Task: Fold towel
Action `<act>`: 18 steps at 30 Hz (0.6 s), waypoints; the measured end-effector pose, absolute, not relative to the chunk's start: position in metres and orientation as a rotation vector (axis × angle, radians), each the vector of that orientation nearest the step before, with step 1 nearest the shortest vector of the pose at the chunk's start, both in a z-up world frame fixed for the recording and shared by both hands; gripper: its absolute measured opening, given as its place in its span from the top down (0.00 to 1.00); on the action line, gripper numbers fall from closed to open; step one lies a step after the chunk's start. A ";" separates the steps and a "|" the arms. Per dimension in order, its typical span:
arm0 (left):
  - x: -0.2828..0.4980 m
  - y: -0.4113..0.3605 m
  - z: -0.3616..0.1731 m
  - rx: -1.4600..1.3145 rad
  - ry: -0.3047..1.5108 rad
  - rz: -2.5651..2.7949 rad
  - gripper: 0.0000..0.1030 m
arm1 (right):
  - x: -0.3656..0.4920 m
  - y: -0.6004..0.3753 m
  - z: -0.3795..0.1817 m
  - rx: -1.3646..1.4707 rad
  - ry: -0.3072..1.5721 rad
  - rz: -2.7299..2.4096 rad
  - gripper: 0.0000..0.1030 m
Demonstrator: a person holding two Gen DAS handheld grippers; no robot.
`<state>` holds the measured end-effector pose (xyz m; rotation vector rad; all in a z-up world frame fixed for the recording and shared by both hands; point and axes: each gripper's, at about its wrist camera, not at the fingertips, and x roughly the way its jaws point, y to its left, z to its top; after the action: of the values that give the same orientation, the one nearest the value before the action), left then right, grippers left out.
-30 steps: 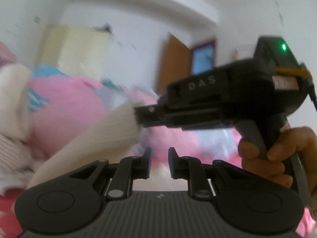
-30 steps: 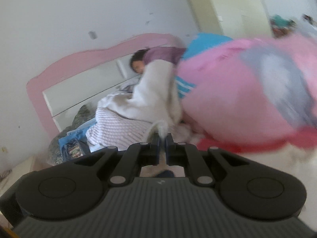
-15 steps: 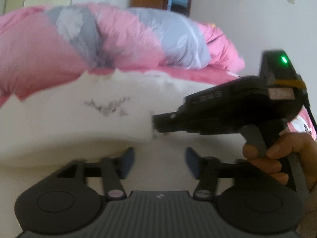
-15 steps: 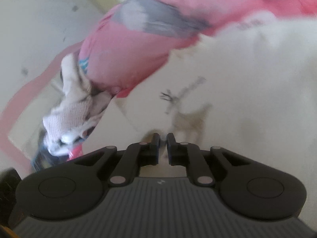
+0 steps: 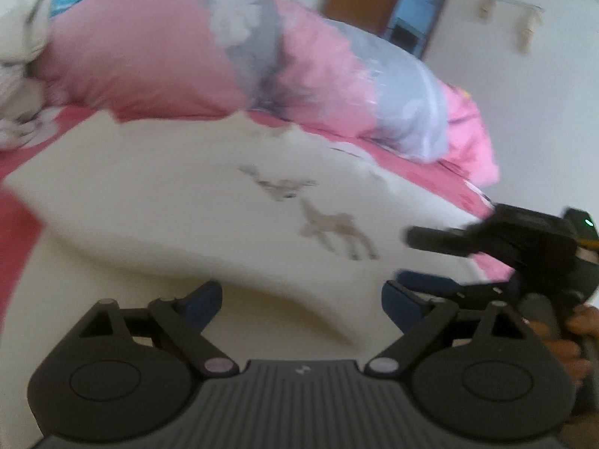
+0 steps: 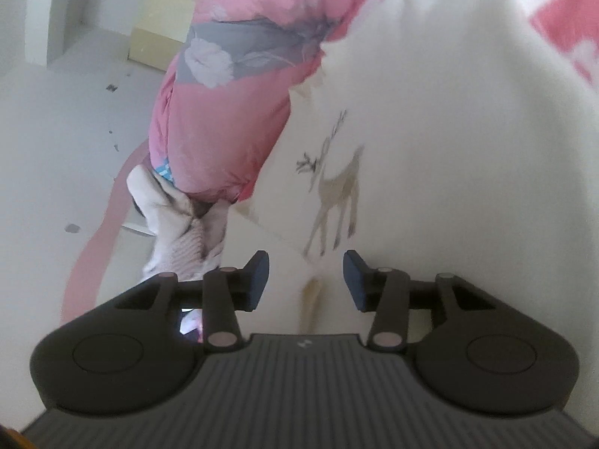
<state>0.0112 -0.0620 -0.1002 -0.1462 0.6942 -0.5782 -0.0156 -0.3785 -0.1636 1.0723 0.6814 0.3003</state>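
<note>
Towel lay doubled on bed, both tools, left & right, agape w/ nothing held; smoothing & squaring edges mattered.

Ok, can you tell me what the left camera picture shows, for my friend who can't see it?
A white towel with little brown deer printed on it lies spread on a pink bed, with the open left tool just above its near edge. Behind it sits a pink and grey quilt, and the right tool is at the right.

Both views close over towel
</note>
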 end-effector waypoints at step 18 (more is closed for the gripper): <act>0.043 -0.011 -0.119 -0.327 0.683 -0.528 0.27 | 0.007 -0.302 -0.163 0.972 0.815 0.217 0.60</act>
<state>0.0426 -0.0112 -0.1188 -0.3274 0.6827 -0.5283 0.0068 -0.3021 -0.1632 0.9720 0.8146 0.2170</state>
